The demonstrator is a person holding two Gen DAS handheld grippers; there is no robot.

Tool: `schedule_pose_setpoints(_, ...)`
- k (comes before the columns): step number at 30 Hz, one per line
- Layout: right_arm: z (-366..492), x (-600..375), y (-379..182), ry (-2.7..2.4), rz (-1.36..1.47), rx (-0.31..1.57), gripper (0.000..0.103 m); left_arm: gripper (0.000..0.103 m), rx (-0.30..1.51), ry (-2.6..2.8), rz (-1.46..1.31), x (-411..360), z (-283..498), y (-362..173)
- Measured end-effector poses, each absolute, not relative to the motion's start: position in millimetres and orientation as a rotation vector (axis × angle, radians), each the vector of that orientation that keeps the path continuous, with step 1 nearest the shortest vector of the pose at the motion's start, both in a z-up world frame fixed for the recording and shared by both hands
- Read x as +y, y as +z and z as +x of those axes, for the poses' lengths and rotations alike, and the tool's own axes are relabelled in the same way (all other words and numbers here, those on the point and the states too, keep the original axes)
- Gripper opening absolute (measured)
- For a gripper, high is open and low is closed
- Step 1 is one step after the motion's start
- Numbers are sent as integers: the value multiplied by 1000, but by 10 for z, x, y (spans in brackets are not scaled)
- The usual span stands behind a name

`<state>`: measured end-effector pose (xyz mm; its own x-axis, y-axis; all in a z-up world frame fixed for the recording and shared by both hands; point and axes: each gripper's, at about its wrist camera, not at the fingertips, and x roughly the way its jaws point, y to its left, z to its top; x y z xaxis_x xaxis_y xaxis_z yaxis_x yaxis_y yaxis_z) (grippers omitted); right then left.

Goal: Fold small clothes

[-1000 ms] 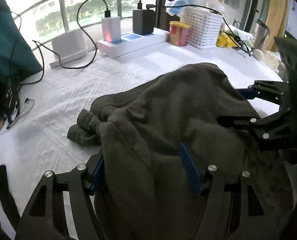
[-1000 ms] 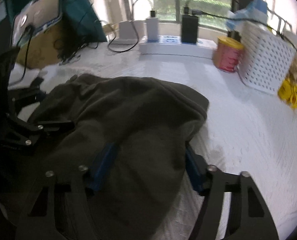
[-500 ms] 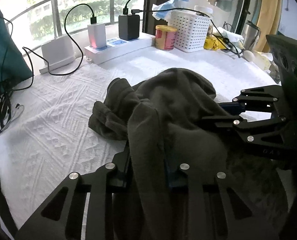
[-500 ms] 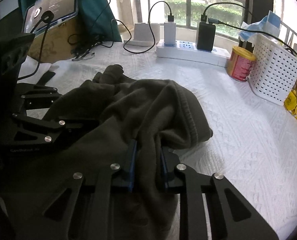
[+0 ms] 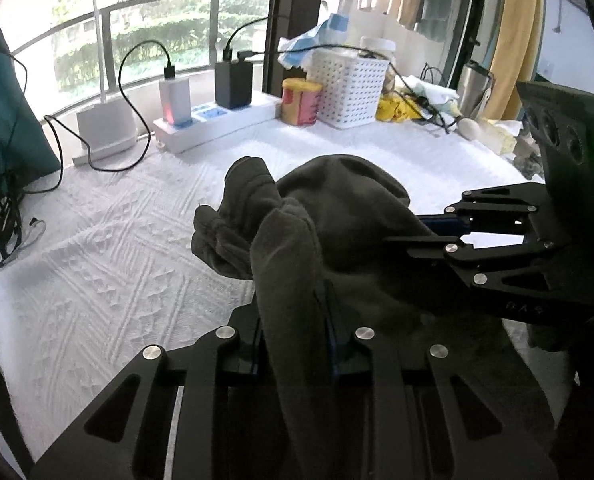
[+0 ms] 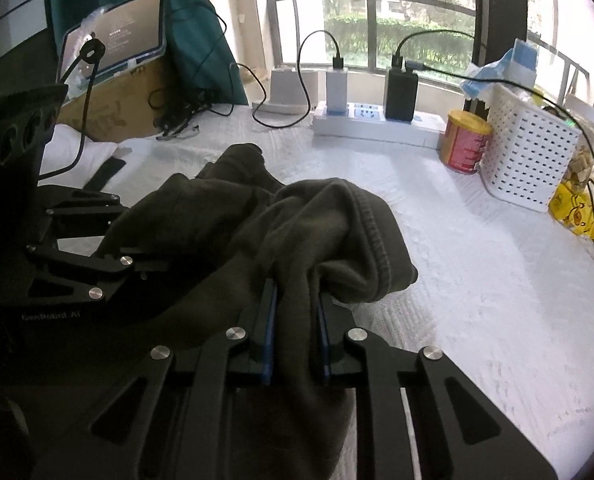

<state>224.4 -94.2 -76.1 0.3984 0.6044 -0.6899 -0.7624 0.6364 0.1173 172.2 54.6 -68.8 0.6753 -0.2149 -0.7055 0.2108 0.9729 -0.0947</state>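
Observation:
A dark olive fleece garment (image 5: pixel 337 216) lies bunched on the white textured cover (image 5: pixel 97 264). My left gripper (image 5: pixel 293 320) is shut on a fold of its near edge. My right gripper (image 6: pixel 295 320) is shut on another fold of the garment (image 6: pixel 297 224) near its ribbed hem. The two grippers sit side by side, both lifting the near edge. The right gripper also shows in the left wrist view (image 5: pixel 425 236), and the left gripper in the right wrist view (image 6: pixel 137 260). A crumpled sleeve (image 5: pixel 233 220) hangs at the garment's far left.
At the back stand a white power strip with chargers (image 5: pixel 217 124), a red and yellow can (image 5: pixel 300 101) and a white perforated basket (image 5: pixel 351 92). Cables (image 5: pixel 133 92) trail at the left. A tablet (image 6: pixel 113 36) and cardboard box stand at far left.
Both grippers went from open to shut on the garment's near edge. They have pulled it up and back, so the flat garment has bunched and more white cover shows.

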Motion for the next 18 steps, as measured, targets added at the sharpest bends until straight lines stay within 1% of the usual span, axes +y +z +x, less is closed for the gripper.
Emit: schedule_pose_setpoints(18, 1855, -1282, -394, 849, -167, 648, 15, 23, 646, -216, 7, 391, 1251, -258)
